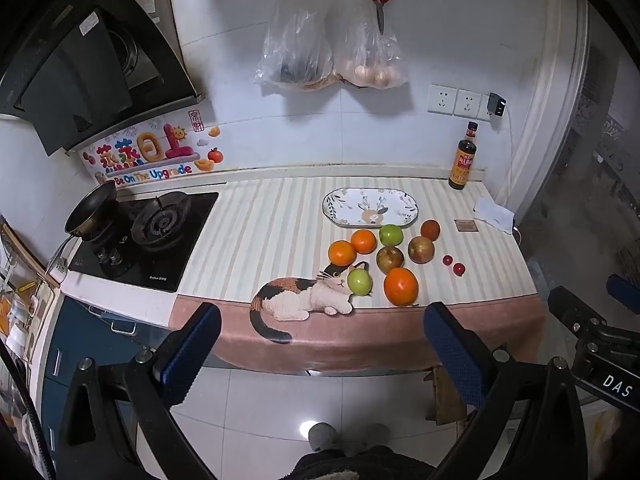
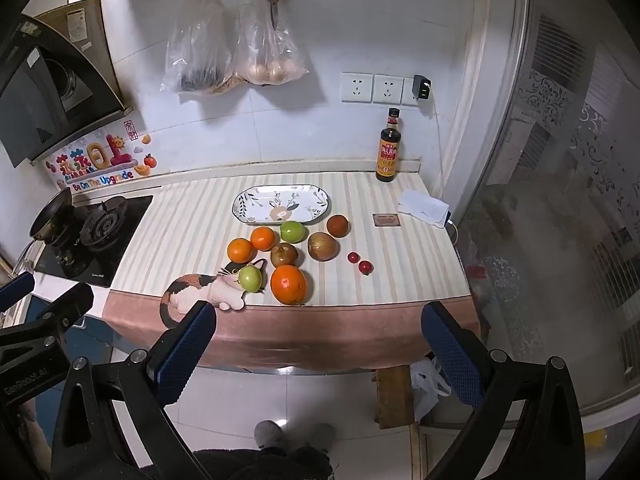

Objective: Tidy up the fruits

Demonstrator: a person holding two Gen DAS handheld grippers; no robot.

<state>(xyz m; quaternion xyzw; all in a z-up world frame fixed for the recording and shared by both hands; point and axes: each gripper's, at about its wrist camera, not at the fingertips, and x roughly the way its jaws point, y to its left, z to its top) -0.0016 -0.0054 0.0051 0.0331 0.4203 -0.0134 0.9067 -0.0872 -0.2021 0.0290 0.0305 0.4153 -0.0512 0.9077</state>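
Fruit lies loose on the striped cloth of the counter: a big orange (image 1: 401,286) (image 2: 288,284) nearest the front edge, a green apple (image 1: 359,281) (image 2: 250,278) on the printed cat, two smaller oranges (image 1: 342,253) (image 2: 240,250), a second green apple (image 1: 391,234) (image 2: 292,231), two brownish round ones (image 1: 421,249) (image 2: 322,246) and two small red ones (image 1: 459,268) (image 2: 365,267). An oval patterned plate (image 1: 370,206) (image 2: 280,209) stands empty behind them. My left gripper (image 1: 322,354) and right gripper (image 2: 318,354) both hang open in front of the counter, short of its edge, holding nothing.
A gas hob (image 1: 148,236) with a small pan (image 1: 90,210) is at the left. A dark sauce bottle (image 2: 388,148) stands at the back right, with a white cloth (image 2: 424,208) and a small card (image 2: 386,220) near it. Plastic bags (image 2: 236,44) and scissors hang on the wall.
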